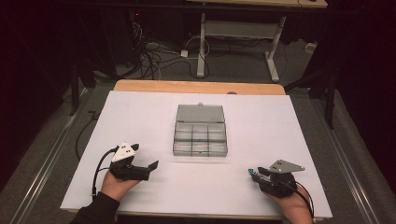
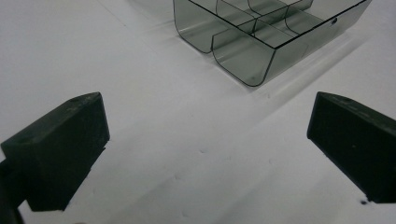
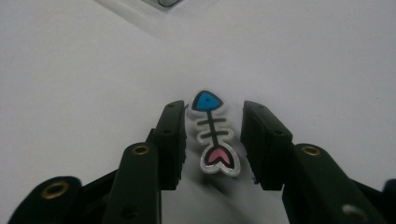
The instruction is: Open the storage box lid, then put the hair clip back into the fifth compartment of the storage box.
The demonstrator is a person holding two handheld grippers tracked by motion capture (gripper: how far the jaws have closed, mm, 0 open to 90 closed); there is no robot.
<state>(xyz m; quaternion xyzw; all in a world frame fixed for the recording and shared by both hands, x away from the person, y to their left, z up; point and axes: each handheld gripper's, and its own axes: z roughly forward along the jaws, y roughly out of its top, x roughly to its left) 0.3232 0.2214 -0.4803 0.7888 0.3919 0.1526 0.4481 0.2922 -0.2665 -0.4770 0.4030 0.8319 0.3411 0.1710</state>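
White sheet (image 1: 154,116) covers the table (image 1: 196,87). A clear grey box (image 1: 200,138) sits mid-sheet, lid (image 1: 200,113) flipped open flat behind it, tray split into small compartments; contents cannot be told from the high view.

Right gripper (image 1: 252,174) low on the sheet at the near right, held in the person's right hand (image 1: 292,207), grey plate on top, cable trailing back. Jaws point left and a bit toward the box. In the right gripper view a fish charm (image 3: 214,133) lies flat on the sheet between the jaws: fishbone shape, blue head pointing away from the camera, black spine and ribs, pink tail nearest the camera, clear outline around it. Jaws stand either side of the charm, narrowed but with a gap showing on both sides; the left one looks closest, near the ribs, though contact cannot be told. Not gripping, charm rests on the sheet. In the high view the charm is a small blue speck at the gripper tip, well apart from the box, off its near right corner.

Left gripper (image 1: 148,169) at the near left of the sheet, in the left hand (image 1: 117,184), dark sleeve behind. Jaws spread wide, nothing between them. Left gripper view: bare sheet between the two black jaws, box corner (image 2: 252,60) further off ahead, compartments seen there look empty. Left gripper well apart from box and charm.
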